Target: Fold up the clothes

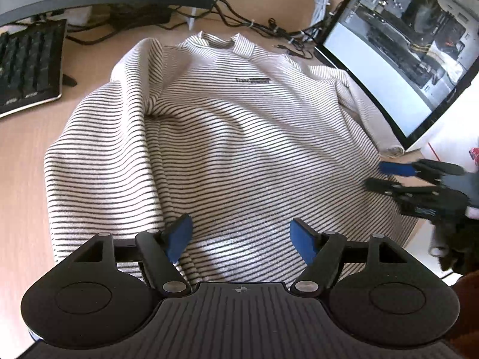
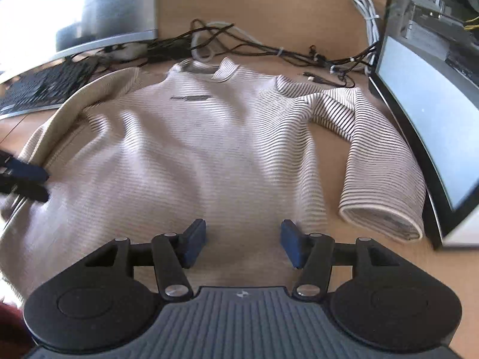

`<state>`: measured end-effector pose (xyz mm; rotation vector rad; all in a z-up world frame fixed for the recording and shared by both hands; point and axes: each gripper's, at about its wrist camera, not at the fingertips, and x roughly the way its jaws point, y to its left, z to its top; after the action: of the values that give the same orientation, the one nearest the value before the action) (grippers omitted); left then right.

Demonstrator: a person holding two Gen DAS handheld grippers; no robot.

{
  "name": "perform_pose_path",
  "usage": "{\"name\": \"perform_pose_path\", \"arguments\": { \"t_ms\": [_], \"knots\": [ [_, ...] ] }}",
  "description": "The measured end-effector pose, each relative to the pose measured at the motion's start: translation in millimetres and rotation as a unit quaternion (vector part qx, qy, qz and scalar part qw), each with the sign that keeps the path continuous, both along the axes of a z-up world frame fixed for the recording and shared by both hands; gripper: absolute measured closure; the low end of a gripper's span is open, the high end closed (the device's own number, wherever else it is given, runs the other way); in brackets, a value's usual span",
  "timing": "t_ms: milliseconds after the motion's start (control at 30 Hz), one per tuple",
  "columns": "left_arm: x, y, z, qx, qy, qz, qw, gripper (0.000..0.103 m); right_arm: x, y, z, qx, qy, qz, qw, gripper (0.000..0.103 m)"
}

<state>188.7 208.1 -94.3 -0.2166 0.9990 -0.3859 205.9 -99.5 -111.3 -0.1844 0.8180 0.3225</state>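
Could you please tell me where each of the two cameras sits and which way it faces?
Left wrist: on the left tool, facing down and forward over the striped sweater toward its collar; its own open fingers show, with the right tool at the right edge.
Right wrist: on the right tool, facing likewise; its open fingers show, the left tool at left.
Shared: sweater, keyboard, cables, monitor.

One striped sweater [image 1: 227, 125] lay on one desk [image 1: 21, 155]. There were two grippers [image 1: 241, 239] [image 2: 243, 243], two monitors [image 1: 398, 48] [image 2: 89, 6], one keyboard [image 1: 27, 65], and several cables [image 2: 269, 49], perhaps six, too tangled to count.
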Motion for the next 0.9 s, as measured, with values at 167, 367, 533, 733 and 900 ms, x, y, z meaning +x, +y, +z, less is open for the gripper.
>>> {"name": "perform_pose_path", "arguments": {
  "t_ms": [167, 367, 533, 733, 900],
  "knots": [
    [3, 14, 5, -0.044, 0.010, 0.040, 0.9982, 0.018, -29, -19, 15, -0.209, -0.112, 0.035, 0.971, 0.046],
    [-2, 16, 28, -0.053, -0.033, 0.066, 0.9958, 0.008, 6, -36, -16, -0.344, -0.108, 0.047, 0.932, 0.060],
    [-7, 28, 38, -0.054, -0.052, 0.095, 0.9927, 0.008, 52, -37, 42, -0.247, -0.116, 0.013, 0.962, 0.100],
    [-11, 41, 36, -0.087, -0.047, 0.144, 0.9846, 0.008, 105, -31, 199, -0.041, -0.212, -0.019, 0.976, 0.100],
    [-14, 39, 40, -0.097, -0.057, 0.160, 0.9808, 0.007, 141, 18, 223, 0.044, -0.193, 0.044, 0.979, 0.100]
  ]
}}
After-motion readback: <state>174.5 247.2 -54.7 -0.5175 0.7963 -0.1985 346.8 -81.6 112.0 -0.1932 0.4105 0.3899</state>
